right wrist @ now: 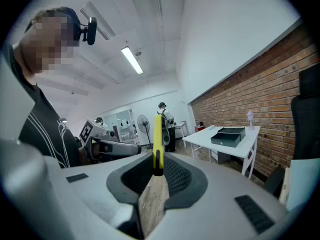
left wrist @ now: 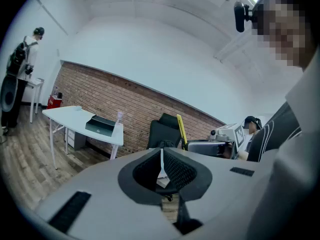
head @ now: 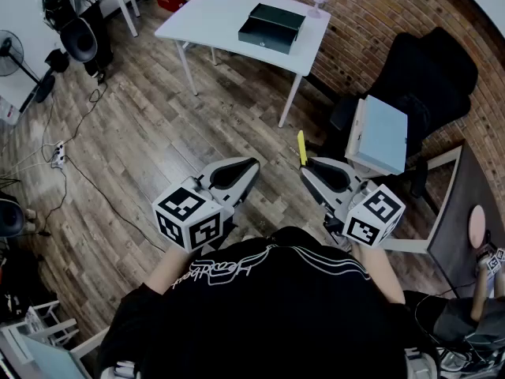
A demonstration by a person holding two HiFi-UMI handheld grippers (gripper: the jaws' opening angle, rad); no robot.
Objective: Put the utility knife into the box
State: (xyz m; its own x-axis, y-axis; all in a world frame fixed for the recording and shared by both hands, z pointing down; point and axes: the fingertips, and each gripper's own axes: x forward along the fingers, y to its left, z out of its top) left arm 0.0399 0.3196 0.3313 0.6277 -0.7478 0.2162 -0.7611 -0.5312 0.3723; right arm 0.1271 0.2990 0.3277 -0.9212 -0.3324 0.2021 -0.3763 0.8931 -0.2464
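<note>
Head view: the left gripper (head: pixel 249 166) sits just left of the frame's centre with its jaws together and nothing between them. The right gripper (head: pixel 308 169), just right of centre, is clamped on the yellow knife (head: pixel 301 148), which sticks out past its tips over the wooden floor (head: pixel 142 133). The dark box (head: pixel 271 27) lies open on the white table (head: pixel 213 14) at the top centre, well apart from both grippers. A black chair (head: pixel 438 77) stands at the right.

Left gripper view: the left gripper (left wrist: pixel 161 153) fills the lower half, with its pads closed to a thin slit and holding nothing. Beyond it, right of centre, the right gripper (left wrist: pixel 192 145) carries the knife (left wrist: pixel 181 129), tilted upward. The table (left wrist: pixel 70 116) with the box (left wrist: pixel 100 125) stands at the left, against the brick wall (left wrist: pixel 130 104). The chair (left wrist: pixel 165 133) is at the centre.

Right gripper view: the right gripper (right wrist: pixel 158 168) grips the knife (right wrist: pixel 157 134) by its lower end, and the yellow body rises upright in the middle of the frame. The table (right wrist: pixel 242 139) and the box (right wrist: pixel 227 135) are at the right, near the brick wall (right wrist: pixel 260 84). The left gripper (right wrist: pixel 117 147) shows at the left.
</note>
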